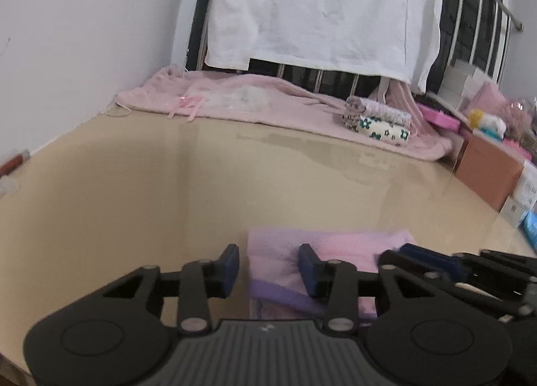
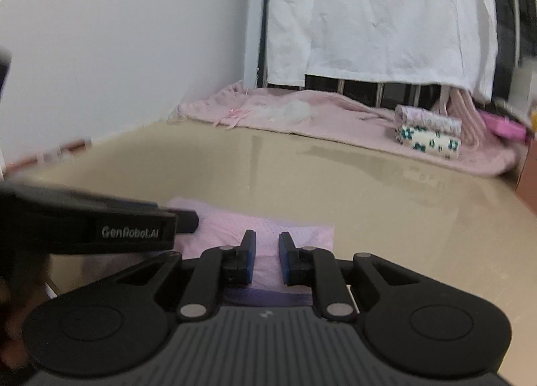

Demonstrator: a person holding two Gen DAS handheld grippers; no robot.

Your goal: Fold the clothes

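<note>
On the glossy beige desk (image 1: pixel 134 205), the left gripper (image 1: pixel 268 267) hangs with jaws spread wide and empty over the left edge of the pink mesh garment (image 1: pixel 335 245). That soft garment, purple-banded, lies near the desk's front edge, already folded into a compact rectangle. The right gripper (image 2: pixel 267 257) hovers above it, jaws apart, gripping nothing. At the far right edge, two folded floral pieces (image 1: pixel 379 119) sit stacked on a fuzzy pink blanket (image 1: pixel 268 97), so little seems left.
</note>
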